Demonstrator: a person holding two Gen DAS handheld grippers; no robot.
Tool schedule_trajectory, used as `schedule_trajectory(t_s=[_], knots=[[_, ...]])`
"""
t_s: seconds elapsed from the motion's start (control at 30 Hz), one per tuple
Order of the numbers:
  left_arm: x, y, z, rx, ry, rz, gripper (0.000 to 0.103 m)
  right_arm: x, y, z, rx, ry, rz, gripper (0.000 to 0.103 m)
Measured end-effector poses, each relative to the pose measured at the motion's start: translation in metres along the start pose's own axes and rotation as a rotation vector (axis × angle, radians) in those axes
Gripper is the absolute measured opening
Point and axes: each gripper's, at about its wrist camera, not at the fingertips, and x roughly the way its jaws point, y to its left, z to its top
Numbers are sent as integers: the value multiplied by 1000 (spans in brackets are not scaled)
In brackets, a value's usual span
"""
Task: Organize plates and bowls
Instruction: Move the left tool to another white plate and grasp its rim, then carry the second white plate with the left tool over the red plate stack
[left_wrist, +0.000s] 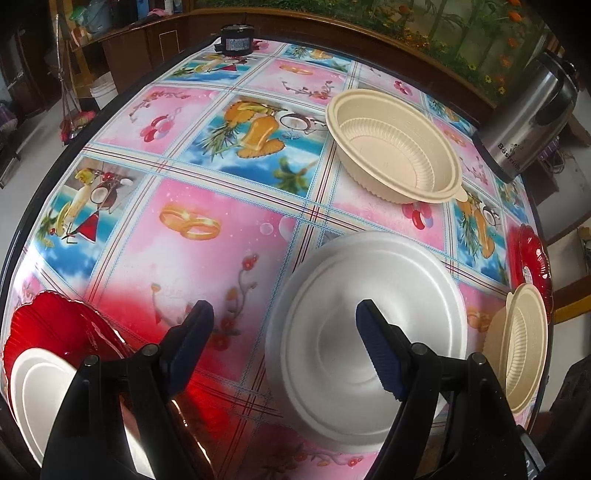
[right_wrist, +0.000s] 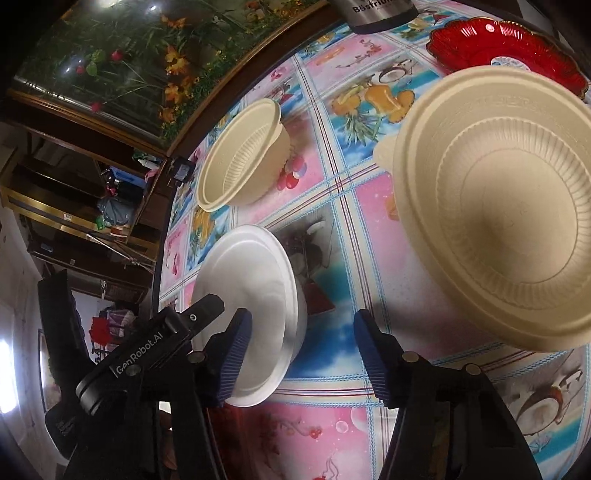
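- white bowl (left_wrist: 365, 332) sits upright at lower centre of the left wrist view, empty, its mouth facing up; in the right wrist view it shows at lower left (right_wrist: 255, 295).
- two cream bowls, both empty and mouth up: the far bowl (left_wrist: 395, 147) at upper right of the left view, the near bowl (right_wrist: 498, 206) filling the right side of the right view.
- red plate (left_wrist: 55, 325) at lower left of the left view holds a white plate (left_wrist: 37, 387) (partly hidden by the gripper).
- a second red plate (right_wrist: 506, 48) lies at upper right of the right view, just behind the near bowl; whether they touch i cannot tell.
- table (left_wrist: 207, 206) wears a glossy cloth of pink and blue squares with fruit and rings; a steel pot (left_wrist: 532, 114) stands at its far edge, with a flower picture and dark shelves behind.
- left gripper (left_wrist: 284, 332) is released, jaws wide; its right finger hangs over the white bowl, its left over bare cloth.
- right gripper (right_wrist: 303, 343) has jaws apart and grasps nothing; the white bowl's rim lies by its left finger.
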Motion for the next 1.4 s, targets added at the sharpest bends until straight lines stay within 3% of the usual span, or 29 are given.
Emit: schedule_trajectory(t_s=[0.17,0.2,0.3,0.37,0.4,0.47,1.17,1.4], knots=[[3,-4,-2,19,12,-12,79,7,1,2,-4,10,-1,56],[3,-5,-2,24,8,-9,73,9,2,2,-6,13,-1,54],[5,-7,-4,44,25,-17,55,15,4,3,-16,33,-8,37],[5,-9,-6,61,27,-11,37,18,5,2,-21,40,-20,17],[6,-10,-7,71,33,-7,28,18,5,1,-23,39,-22,13],[5,-10,-9,81,35,-2,19,18,6,0,-28,41,-14,8],[-64,-12,-60,154,-71,-78,16,-59,13,-40,-120,-85,-18,8],[-98,0,-85,167,-153,-93,16,-83,18,-65,-163,-114,-1,8]])
